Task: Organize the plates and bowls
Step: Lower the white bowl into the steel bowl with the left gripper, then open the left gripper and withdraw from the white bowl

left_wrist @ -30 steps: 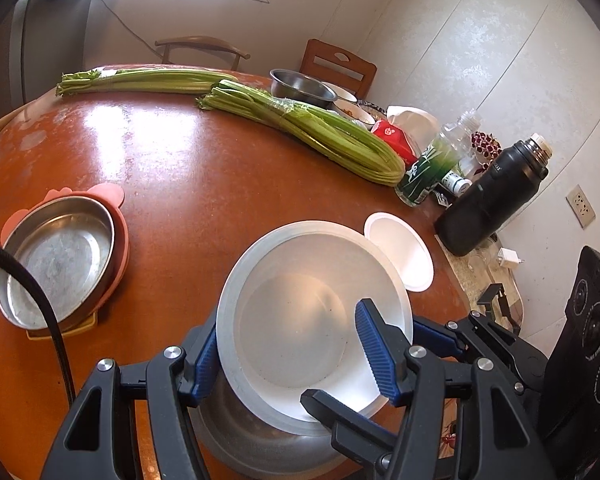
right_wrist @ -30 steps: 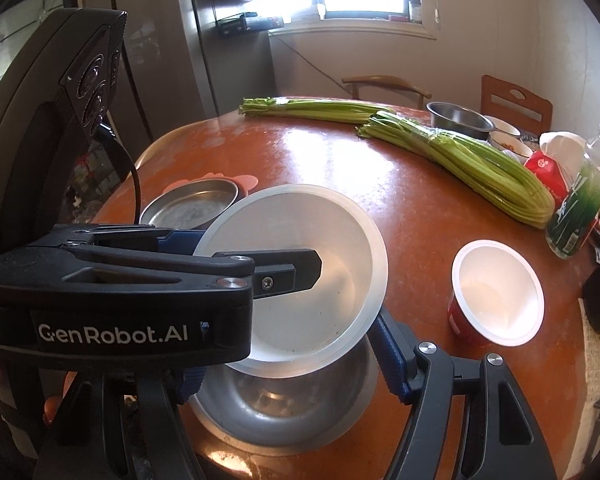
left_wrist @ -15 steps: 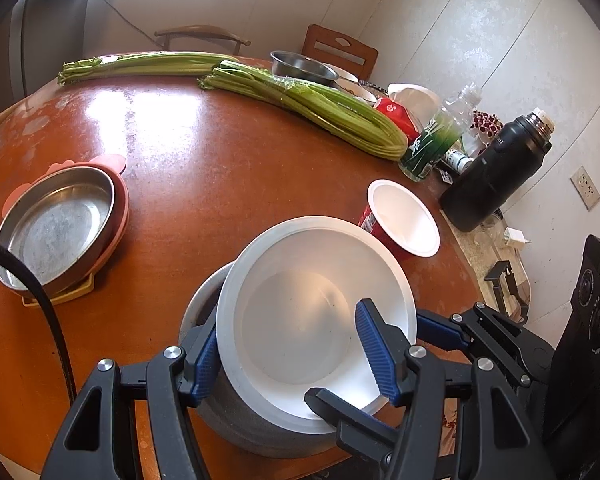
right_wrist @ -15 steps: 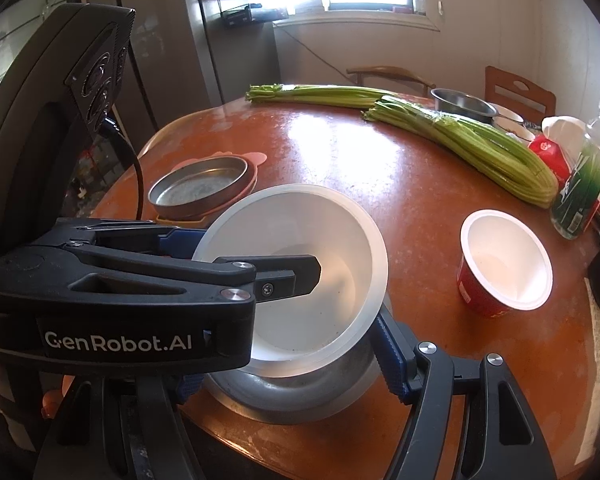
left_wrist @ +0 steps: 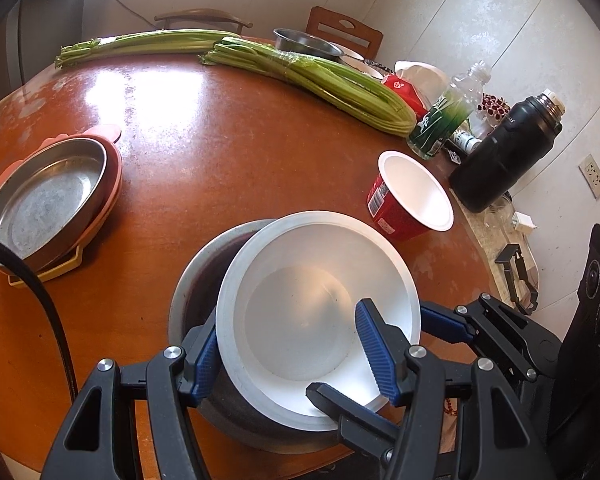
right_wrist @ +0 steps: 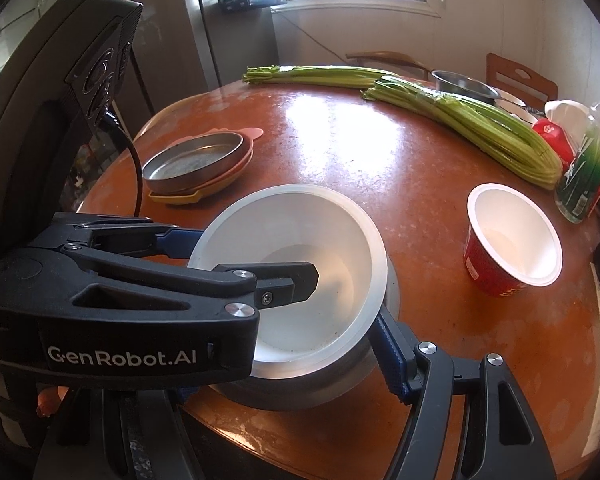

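Observation:
A white bowl (left_wrist: pixel 300 312) sits tilted inside a steel bowl (left_wrist: pixel 198 280) at the table's near edge; both show in the right wrist view, the white bowl (right_wrist: pixel 300 240) over the steel bowl (right_wrist: pixel 340 380). My left gripper (left_wrist: pixel 292 356) straddles the white bowl's near rim, one blue finger inside, one outside, and seems shut on it. My right gripper (right_wrist: pixel 332 336) reaches in from the right around the same bowls; its left finger is hidden behind the left gripper. A steel pan (left_wrist: pixel 48 196) rests on a pink plate (left_wrist: pixel 112 152) at the left.
A red paper cup (left_wrist: pixel 404 200) stands just right of the bowls. Celery bunches (left_wrist: pixel 320 80) lie across the far table. A green bottle (left_wrist: pixel 440 120), a black flask (left_wrist: pixel 500 152) and another steel bowl (left_wrist: pixel 304 42) stand at the right and back.
Both grippers have drawn back toward the table's near edge with the white bowl. The bowl now sits lower, inside the steel bowl, and the red cup shows more fully.

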A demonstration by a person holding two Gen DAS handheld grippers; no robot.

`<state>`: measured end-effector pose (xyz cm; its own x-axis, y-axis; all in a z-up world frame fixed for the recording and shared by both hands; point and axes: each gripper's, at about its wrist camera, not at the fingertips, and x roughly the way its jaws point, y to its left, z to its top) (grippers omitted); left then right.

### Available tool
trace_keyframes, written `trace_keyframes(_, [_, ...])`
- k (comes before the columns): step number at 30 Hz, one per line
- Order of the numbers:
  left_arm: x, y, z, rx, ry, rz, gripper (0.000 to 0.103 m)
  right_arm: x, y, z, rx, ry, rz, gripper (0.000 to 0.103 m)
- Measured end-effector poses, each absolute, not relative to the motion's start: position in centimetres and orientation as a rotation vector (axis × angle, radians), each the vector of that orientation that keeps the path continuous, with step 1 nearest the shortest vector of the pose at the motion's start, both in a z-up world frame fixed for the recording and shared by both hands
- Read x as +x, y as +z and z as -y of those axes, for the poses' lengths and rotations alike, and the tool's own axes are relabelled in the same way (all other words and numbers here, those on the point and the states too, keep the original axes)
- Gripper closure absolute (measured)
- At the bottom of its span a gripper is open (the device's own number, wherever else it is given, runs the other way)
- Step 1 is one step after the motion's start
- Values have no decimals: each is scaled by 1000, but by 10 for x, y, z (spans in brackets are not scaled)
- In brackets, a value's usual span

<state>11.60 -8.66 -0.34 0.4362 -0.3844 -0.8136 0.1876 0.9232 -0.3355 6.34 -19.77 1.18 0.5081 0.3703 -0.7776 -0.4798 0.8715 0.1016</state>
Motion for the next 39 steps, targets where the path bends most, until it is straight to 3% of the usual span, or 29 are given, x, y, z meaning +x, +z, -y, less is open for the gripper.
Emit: trace_keyframes(39, [119,-4,70,-229,-327,-1036,41,68,4,196,-157,472,-902,30])
